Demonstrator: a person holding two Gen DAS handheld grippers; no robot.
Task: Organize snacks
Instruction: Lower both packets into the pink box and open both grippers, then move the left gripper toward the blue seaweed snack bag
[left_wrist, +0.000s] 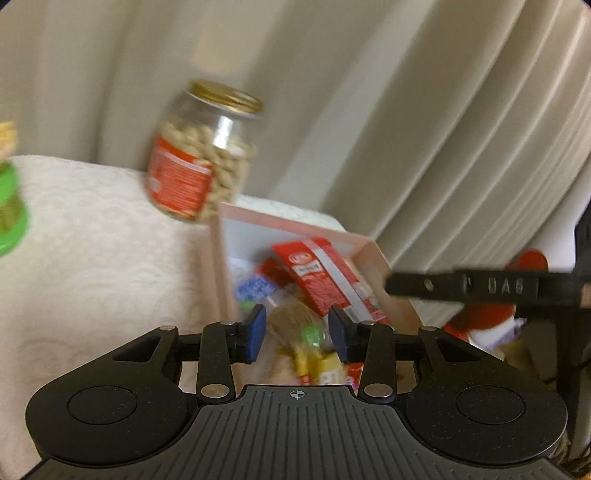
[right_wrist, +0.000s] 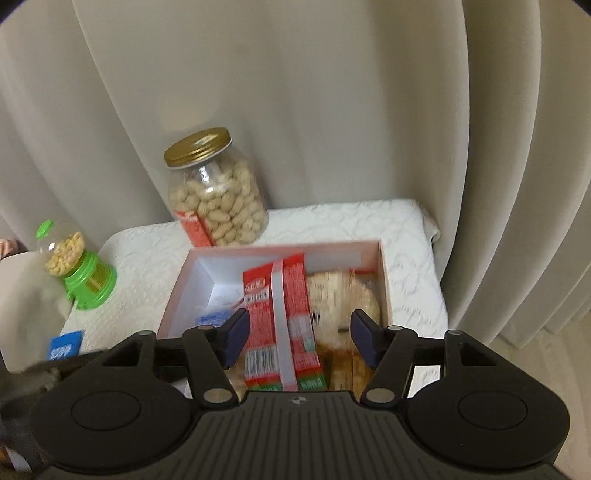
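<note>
A pink box (right_wrist: 384, 273) sits on a white quilted table and holds several snacks, among them a red packet (right_wrist: 280, 317) and a round pale cracker pack (right_wrist: 340, 299). The box also shows in the left wrist view (left_wrist: 218, 258), with the red packet (left_wrist: 325, 280) and small wrapped snacks inside. My left gripper (left_wrist: 297, 334) is open above the box's near end. My right gripper (right_wrist: 299, 334) is open above the red packet, and nothing is held between its pads. A blue packet (right_wrist: 65, 344) lies at the table's left edge.
A clear jar of peanuts with a gold lid (right_wrist: 216, 192) stands behind the box; it also shows in the left wrist view (left_wrist: 201, 155). A green candy dispenser (right_wrist: 79, 269) stands at the left. Beige curtains hang behind. The other gripper's black body (left_wrist: 480, 286) crosses the right of the left wrist view.
</note>
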